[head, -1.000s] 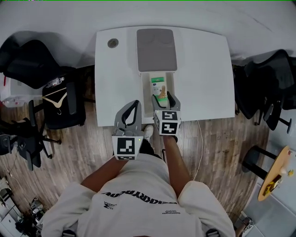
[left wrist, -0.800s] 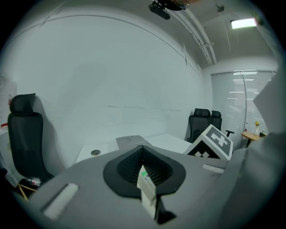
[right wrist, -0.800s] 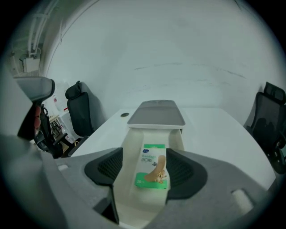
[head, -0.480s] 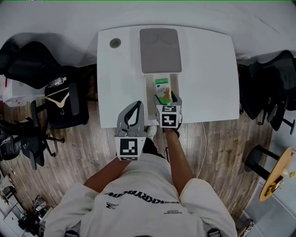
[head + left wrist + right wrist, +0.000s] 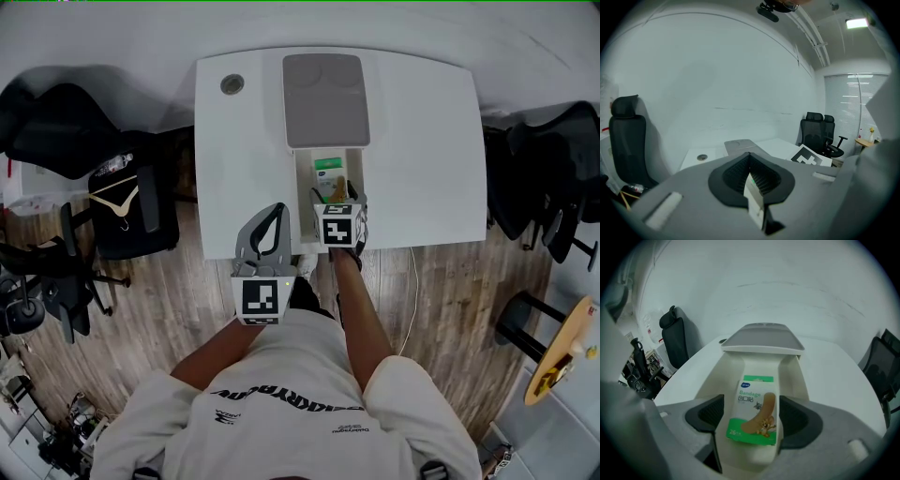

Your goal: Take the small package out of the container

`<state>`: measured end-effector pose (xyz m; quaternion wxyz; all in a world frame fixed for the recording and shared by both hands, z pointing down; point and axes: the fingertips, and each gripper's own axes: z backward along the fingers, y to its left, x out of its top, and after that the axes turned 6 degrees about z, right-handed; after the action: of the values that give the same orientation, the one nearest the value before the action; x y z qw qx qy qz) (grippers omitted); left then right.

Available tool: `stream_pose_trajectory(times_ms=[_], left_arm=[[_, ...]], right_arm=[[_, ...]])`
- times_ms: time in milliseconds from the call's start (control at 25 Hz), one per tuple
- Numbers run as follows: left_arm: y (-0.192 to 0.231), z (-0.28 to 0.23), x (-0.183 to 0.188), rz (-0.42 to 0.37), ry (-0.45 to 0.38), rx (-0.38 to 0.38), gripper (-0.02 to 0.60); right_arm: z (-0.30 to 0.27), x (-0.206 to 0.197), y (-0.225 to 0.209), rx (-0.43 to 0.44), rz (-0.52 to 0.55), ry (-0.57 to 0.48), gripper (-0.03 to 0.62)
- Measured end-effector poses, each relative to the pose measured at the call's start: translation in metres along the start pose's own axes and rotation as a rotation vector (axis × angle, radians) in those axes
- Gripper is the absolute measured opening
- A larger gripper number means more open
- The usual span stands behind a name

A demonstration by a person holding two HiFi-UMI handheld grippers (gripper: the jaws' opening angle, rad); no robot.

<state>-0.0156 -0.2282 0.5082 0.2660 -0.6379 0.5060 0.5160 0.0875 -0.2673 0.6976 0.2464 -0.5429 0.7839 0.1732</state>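
The right gripper [image 5: 337,197] has just opened its jaws wide around the small package [image 5: 753,411], which lies between its pads in the container [image 5: 723,380], seemingly untouched. Closing now might snag a container wall just outside either pad. The left gripper [image 5: 750,177] is closed and empty.

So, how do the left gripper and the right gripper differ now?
Jaws: the left gripper has them together, nothing between; the right gripper has them apart, just been opening, with the box lying between, not clamped. Place: the right gripper dips into the open container; the left gripper hangs beside it over the table edge. Both are grey and carry a marker cube.
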Motion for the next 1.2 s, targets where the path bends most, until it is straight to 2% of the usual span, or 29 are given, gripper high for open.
stream_pose_trajectory(times_ms=[440,880,1200], left_arm=[[0.004,-0.002,-0.003,0.008,0.006,0.003,0.002],[0.007,-0.003,-0.006,0.014,0.011,0.007,0.002],[0.007,-0.005,-0.005,0.016,0.012,0.011,0.002]], right_arm=[[-0.017,-0.01,-0.001,-0.01,0.008,0.065,0.354],[-0.025,-0.019,-0.008,-0.02,-0.039,0.09,0.354],[-0.025,-0.019,-0.01,-0.029,-0.036,0.098,0.35]])
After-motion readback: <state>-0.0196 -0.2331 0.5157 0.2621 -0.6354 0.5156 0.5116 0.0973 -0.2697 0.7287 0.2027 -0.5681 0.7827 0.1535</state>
